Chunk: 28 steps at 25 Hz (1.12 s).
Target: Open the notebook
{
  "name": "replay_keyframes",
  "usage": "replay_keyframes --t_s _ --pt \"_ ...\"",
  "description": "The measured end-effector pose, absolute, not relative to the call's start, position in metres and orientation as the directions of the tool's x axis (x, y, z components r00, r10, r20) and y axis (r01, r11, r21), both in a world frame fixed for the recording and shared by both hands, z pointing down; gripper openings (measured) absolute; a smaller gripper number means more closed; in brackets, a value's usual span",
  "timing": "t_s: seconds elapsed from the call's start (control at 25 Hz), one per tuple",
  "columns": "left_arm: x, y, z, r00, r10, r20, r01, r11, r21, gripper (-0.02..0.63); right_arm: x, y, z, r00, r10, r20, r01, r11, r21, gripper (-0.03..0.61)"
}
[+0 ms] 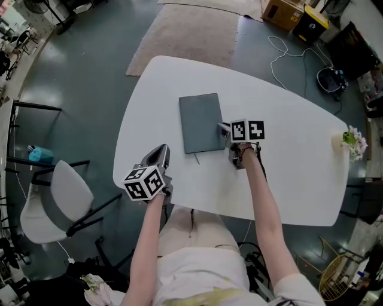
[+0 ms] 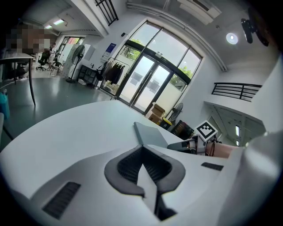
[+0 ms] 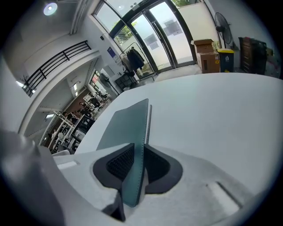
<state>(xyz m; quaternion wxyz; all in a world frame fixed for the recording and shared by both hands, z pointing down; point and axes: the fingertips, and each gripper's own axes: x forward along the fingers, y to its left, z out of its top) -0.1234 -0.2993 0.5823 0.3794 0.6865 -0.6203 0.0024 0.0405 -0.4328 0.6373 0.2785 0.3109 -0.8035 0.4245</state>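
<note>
The only print is the black-and-white square markers on the cube of each gripper. On the floor in the upper right of the head view stands a cardboard box (image 1: pixel 281 11); its content I cannot see. The grey notebook (image 1: pixel 200 122) lies in the middle of the white table (image 1: pixel 287 155). The right gripper (image 1: pixel 223 130) is at its right edge, with the jaws pressed together on the cover. The left gripper (image 1: pixel 163 149) is at the lower left of the notebook, apart from it, with its jaws together and nothing between them. Both forearms reach up from the lower edge.
</note>
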Motion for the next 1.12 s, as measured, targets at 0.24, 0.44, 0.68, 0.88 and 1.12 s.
replay_keyframes --t_s 0.24,0.44,0.68,0.88,1.12 --pt "-0.126 -0.294 0.572 0.209 -0.867 0.452 -0.854 0.063 0.516 0.000 0.041 -0.434 0.624 -0.644 -0.299 0.704 -0.749 0.429 -0.504 0.049" --pt "-0.134 -0.287 0.561 0.182 -0.888 0.423 -0.853 0.072 0.517 0.000 0.038 -0.433 0.607 -0.637 -0.334 0.695 -0.758 0.434 -0.487 0.040" --pt "-0.157 -0.278 0.547 0.155 -0.906 0.395 -0.853 0.079 0.517 0.000 0.029 -0.427 0.584 -0.625 -0.366 0.690 -0.765 0.463 -0.448 0.038" --pt "-0.177 -0.274 0.540 0.163 -0.910 0.382 -0.855 0.063 0.515 0.000 0.017 -0.422 0.565 -0.616 -0.400 0.679 -0.771 0.483 -0.416 0.037" --pt "-0.207 -0.270 0.539 0.217 -0.898 0.382 -0.853 0.016 0.522 0.000 -0.006 -0.412 0.544 -0.553 -0.455 0.698 -0.808 0.497 -0.317 0.035"
